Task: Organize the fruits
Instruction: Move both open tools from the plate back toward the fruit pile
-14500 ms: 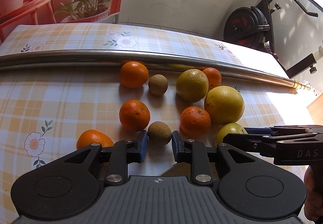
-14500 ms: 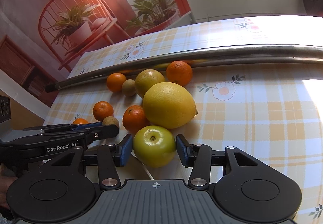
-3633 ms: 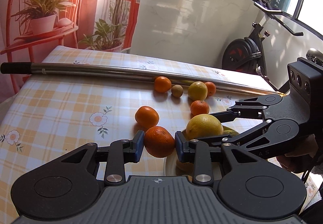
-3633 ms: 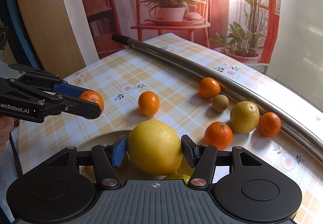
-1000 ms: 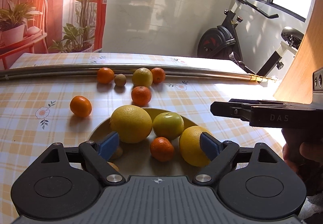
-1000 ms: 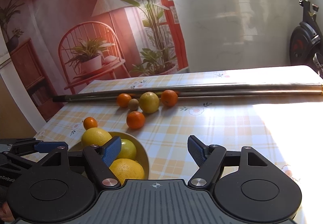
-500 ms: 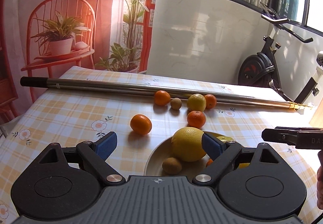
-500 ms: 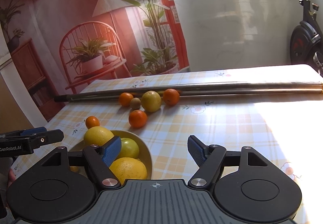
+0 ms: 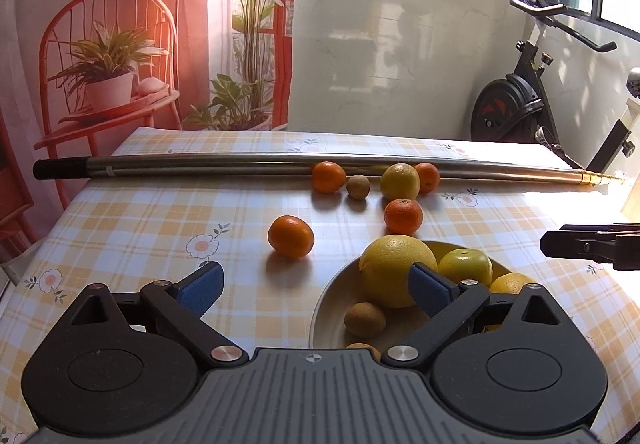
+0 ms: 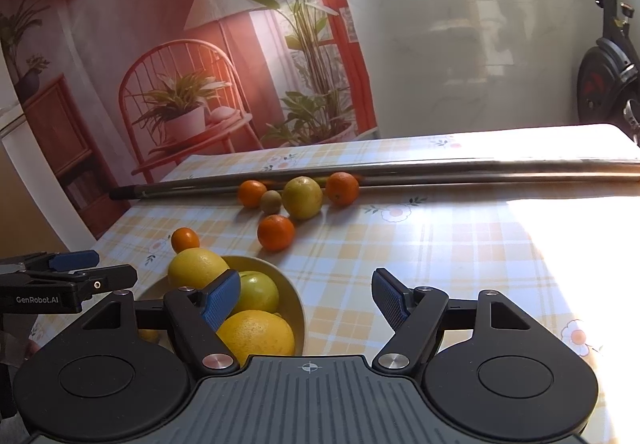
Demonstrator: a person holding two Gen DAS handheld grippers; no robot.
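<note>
Six fruits lie loose on the tabletop [image 9: 160, 220]; the rest sit in the bowl [image 9: 320, 308]. Bowl holds a large yellow citrus [image 9: 390, 268], a green apple [image 9: 466, 266], another yellow citrus [image 10: 256, 332], a kiwi [image 9: 364, 319] and part of something orange at its near edge.

Left gripper [image 9: 316, 286]: jaws spread wide, nothing held, hovering above the tabletop's near edge. Right gripper [image 10: 306, 300]: jaws also wide apart, empty, over bare cloth just right of the bowl.

Loose fruit: a lone orange [image 9: 291, 236] lies straight ahead of the left gripper, almost centred between its jaws, left of the bowl. A second orange [image 9: 403, 216] sits just beyond the bowl's far rim. Against the metal pole [image 9: 200, 164] cluster an orange, a kiwi, a yellow-green citrus and another orange.

Judgement: lone orange is the nearer pick for the left gripper, a straight forward reach. Being round, it has no long axis to align with. From the right gripper it lies behind the bowl, so that side suits the second orange or the pole cluster.
</note>
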